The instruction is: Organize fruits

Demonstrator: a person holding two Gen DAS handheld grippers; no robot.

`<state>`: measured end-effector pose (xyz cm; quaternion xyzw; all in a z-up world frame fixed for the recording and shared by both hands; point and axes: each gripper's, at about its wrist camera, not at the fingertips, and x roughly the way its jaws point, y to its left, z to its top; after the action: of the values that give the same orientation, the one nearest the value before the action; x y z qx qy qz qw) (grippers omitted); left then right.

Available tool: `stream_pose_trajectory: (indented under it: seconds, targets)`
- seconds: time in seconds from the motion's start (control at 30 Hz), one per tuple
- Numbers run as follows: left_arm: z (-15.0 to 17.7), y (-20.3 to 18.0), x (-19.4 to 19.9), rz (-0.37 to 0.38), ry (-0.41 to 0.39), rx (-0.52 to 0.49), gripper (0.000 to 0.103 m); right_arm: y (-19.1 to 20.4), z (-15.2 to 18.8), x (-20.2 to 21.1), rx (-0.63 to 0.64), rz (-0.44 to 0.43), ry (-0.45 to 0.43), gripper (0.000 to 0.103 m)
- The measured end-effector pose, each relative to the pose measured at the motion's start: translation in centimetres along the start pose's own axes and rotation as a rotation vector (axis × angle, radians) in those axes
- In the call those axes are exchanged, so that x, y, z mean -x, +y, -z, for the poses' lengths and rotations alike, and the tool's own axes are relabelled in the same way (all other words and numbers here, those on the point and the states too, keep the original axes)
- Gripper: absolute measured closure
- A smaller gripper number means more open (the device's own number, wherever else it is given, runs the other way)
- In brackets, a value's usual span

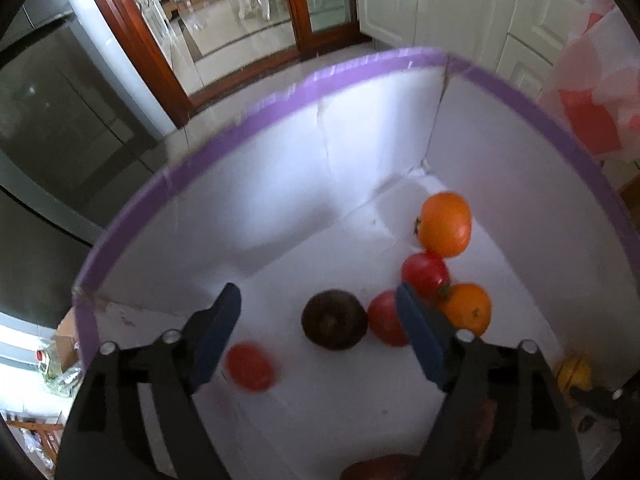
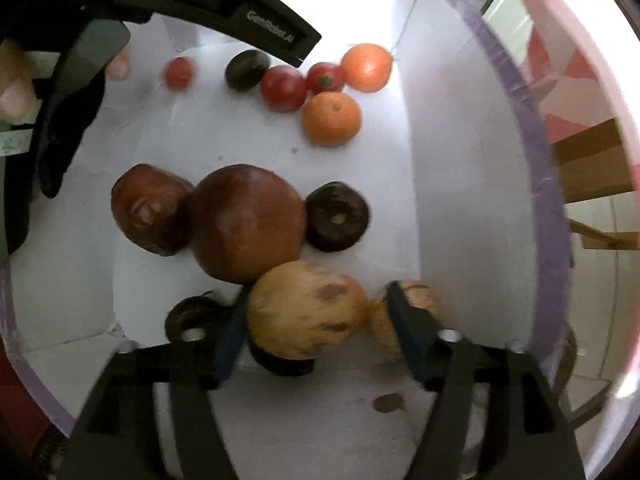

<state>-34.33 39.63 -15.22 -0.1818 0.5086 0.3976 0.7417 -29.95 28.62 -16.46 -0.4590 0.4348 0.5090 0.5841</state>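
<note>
Inside the white box with the purple-taped rim we record loose fruit on the floor. At the far corner two oranges and two red tomatoes sit touching in a cluster; a dark round fruit lies just beside them, and a small red tomato, blurred, lies apart to the left.

The left gripper hangs over the dark fruit with fingers spread wide, gripping nothing; its right finger covers part of one tomato.

In the right wrist view, two large brown fruits touch each other, with a dark ringed fruit against the larger. The right gripper stands open around a pale yellow spotted fruit; we cannot tell whether the pads touch it. A second pale fruit is half hidden behind the right finger, and another dark fruit is partly cut off by the left finger. A further dark shape under the yellow fruit is too obscured to identify. A brown stain marks the floor nearby.

Outside the box we see white cabinet doors and a wooden door frame.
</note>
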Motion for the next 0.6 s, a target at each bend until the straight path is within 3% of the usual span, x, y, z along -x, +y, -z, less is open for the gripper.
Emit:
stream_pose_trajectory:
  seconds: [0.13,0.27,0.37,0.5,0.6]
  targets:
    - [-0.8,0.7,1.5,0.032,-0.041,0.059,0.016,1.2,0.1,1.0,0.059,0.048,-0.026,0.017]
    - [-1.5,2.3,3.4,0.076,-0.079,0.148,0.006,1.9,0.3,3.5,0.093,0.099,-0.108,0.017]
    - [-2.4,3.5,4.7,0.080,-0.113,0.151,0.004,1.6,0.5,5.4,0.081,0.107,-0.161,0.017]
    - [-3.0,4.7,10.4,0.042,-0.319,0.127,0.004,0.4,0.8,9.9,0.017,0.071,-0.267,0.017]
    - [-3.0,6.3,15.3,0.088,-0.455,0.140,0.001,-1.1,0.8,13.9,-0.087,-0.007,-0.376,0.017]
